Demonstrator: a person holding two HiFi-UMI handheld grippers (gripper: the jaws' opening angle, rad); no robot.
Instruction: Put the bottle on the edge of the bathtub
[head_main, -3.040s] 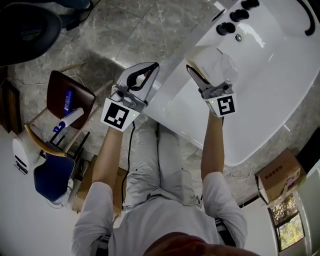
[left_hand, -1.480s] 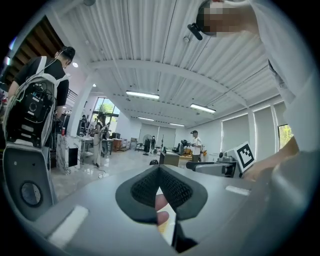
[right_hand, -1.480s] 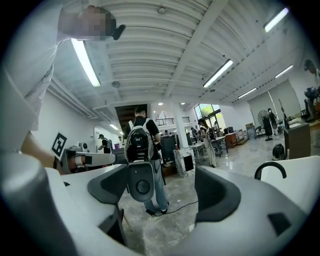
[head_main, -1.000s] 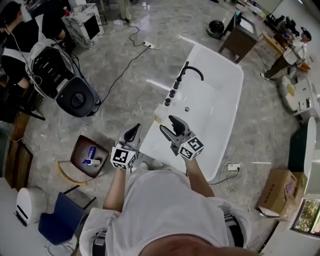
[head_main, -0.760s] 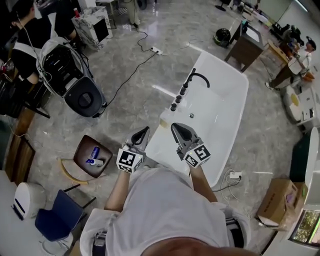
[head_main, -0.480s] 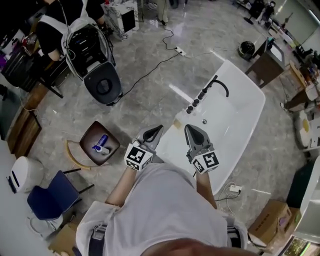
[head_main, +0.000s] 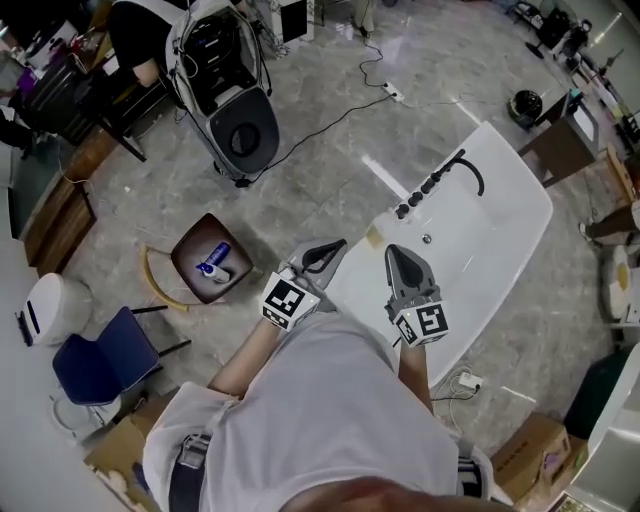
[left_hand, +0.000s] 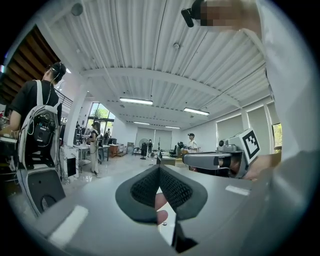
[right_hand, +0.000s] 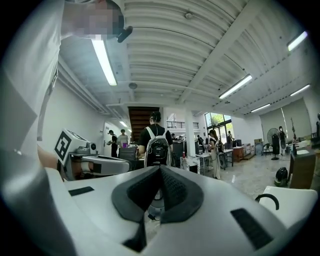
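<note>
Blue bottle (head_main: 213, 262) lies on brown chair (head_main: 232, 287), well apart from white bathtub (head_main: 497, 233).

White bathtub (head_main: 500, 230) with black faucet (head_main: 470, 172) upper right, grey veined floor (head_main: 330, 120), blue-and-white bottle (head_main: 213, 262) on brown stool (head_main: 190, 278) left of centre, blue chair (head_main: 95, 360) lower left, black-and-white square markers (head_main: 288, 300) on grey left gripper (head_main: 336, 244) and right gripper (head_main: 391, 250)

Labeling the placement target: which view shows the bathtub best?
Head view: the whole white bathtub with its black faucet is in frame. Right gripper view catches only a bit of rim and the faucet, lower right. Left gripper view shows none that I can make out.
</note>
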